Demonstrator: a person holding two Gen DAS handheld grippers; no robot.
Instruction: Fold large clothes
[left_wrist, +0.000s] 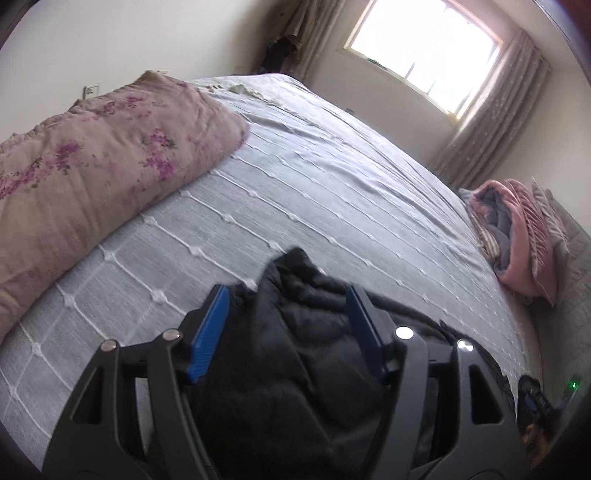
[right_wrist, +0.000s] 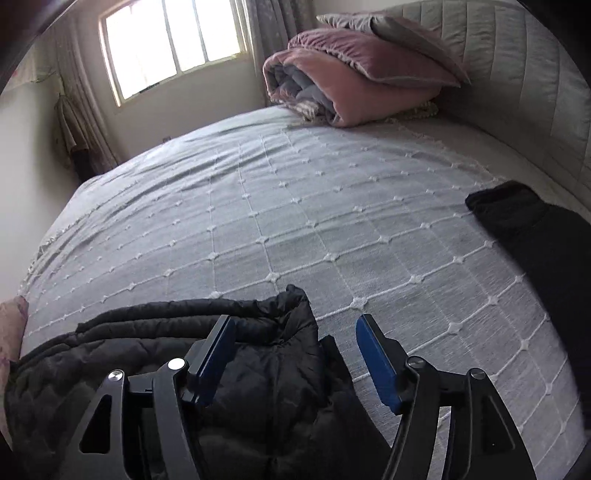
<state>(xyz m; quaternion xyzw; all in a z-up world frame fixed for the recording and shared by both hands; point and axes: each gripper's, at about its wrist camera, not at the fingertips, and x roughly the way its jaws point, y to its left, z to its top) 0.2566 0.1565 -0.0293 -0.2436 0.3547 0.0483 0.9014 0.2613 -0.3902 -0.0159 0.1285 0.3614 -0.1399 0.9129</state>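
Black quilted jacket (right_wrist: 207, 369) lies bunched at near edge of bed, on the grey-blue bedspread (right_wrist: 295, 221) w/ white grid stitching. Left gripper (left_wrist: 286, 295) sits over the jacket, jaws wide, blue pads clear on both sides; a raised fold of dark fabric sits between them but the pads don't press it, so nothing held. Right gripper (right_wrist: 295, 325) also wide: left pad over the jacket's puffy edge, right pad over bare bedspread, jacket corner poking up between the fingers, no grip. In right wrist view jacket fills lower left, its quilted rim running toward the left edge of frame. 2nd dark garment (right_wrist: 535, 236) lies flat at the right side of bed, well apart from the jacket. Floral beige quilt (left_wrist: 96, 166) folded at left side of bed in left wrist view, near but not touching the jacket. Pink-grey rolled blanket (right_wrist: 332, 85) w/ a pillow (right_wrist: 399, 33) on top sits at far end by the padded headboard (right_wrist: 517, 74). Window (right_wrist: 170, 44) bright, curtains (left_wrist: 495, 122) beside it. Left wrist view blurred a bit at the jacket's top edge.
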